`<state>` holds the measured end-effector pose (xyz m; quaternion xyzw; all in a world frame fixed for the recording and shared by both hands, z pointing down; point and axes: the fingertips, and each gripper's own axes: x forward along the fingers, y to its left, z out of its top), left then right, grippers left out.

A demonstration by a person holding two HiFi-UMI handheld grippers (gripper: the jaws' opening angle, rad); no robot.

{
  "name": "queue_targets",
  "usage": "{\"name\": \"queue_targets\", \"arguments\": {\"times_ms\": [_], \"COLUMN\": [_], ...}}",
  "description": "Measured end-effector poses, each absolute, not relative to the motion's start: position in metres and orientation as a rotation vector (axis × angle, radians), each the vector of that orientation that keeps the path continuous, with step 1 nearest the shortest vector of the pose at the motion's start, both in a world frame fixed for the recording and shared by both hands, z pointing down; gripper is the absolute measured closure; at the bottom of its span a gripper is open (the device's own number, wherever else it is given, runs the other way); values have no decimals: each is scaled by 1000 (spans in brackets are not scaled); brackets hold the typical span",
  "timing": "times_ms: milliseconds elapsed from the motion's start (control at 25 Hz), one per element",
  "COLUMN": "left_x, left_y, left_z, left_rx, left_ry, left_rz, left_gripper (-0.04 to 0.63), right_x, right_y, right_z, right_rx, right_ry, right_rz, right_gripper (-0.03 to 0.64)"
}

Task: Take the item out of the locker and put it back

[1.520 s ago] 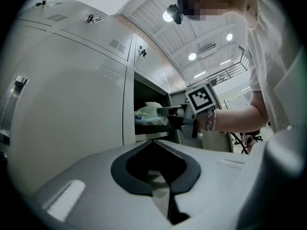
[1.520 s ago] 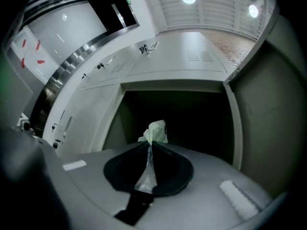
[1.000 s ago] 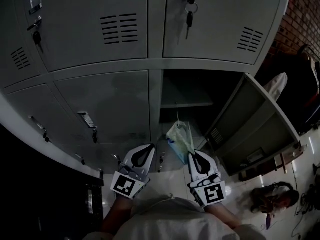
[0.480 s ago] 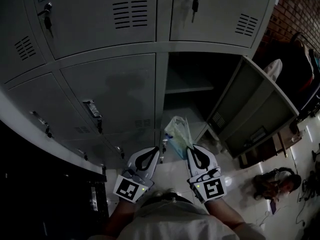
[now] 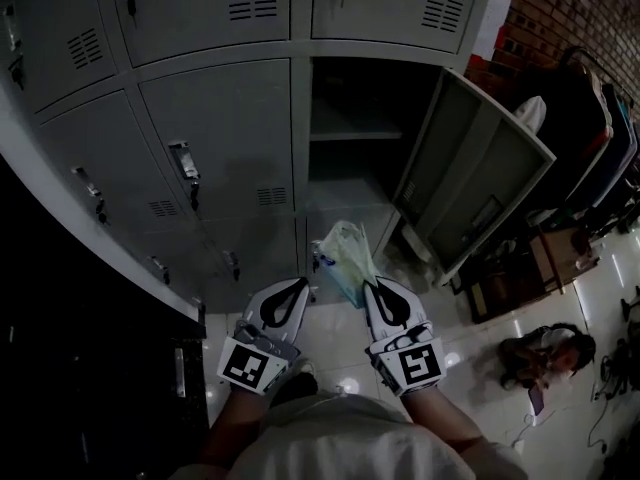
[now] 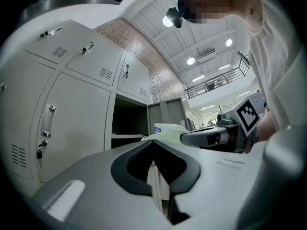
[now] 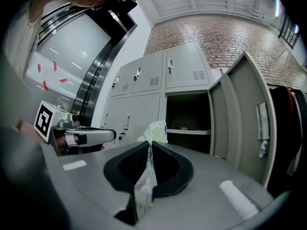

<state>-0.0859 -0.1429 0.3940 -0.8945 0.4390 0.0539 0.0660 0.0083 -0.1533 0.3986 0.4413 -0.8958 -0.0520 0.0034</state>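
Note:
A pale green plastic bag [image 5: 345, 261] with a packet inside hangs outside the open locker [image 5: 350, 138]. My right gripper [image 5: 373, 290] is shut on the bag's twisted plastic, which runs between the jaws in the right gripper view, the bag [image 7: 154, 131] showing just past the tips. My left gripper [image 5: 304, 288] is beside it on the left, shut and empty. In the left gripper view the bag [image 6: 165, 131] and the right gripper [image 6: 211, 137] show to the right, in front of the open locker [image 6: 128, 123].
The locker's grey door [image 5: 470, 173] swings open to the right. Closed lockers [image 5: 215, 148] with handles and keys fill the left and top. A brick wall [image 5: 575, 8], hanging dark clothes [image 5: 590, 138] and a bag on the floor [image 5: 540, 353] lie to the right. The floor is glossy white tile.
Both grippers and the bag have drawn back from the locker; the locker opening now sits higher and farther away. The right gripper keeps its hold on the bag.

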Motion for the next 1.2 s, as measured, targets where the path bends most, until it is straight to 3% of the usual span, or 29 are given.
{"name": "queue_targets", "arguments": {"times_ms": [400,1200], "left_x": [-24,-64], "left_y": [-6,41], "left_z": [410,396], "left_rx": [-2694,-2717], "left_ry": [1369,1255], "left_rz": [88,102], "left_gripper": [626,626], "right_x": [61,15], "right_y": [-31,28], "right_z": [414,395], "right_rx": [1290,1427], "right_ry": [-2840,-2807], "right_rz": [-101,-123], "right_gripper": [604,604]}}
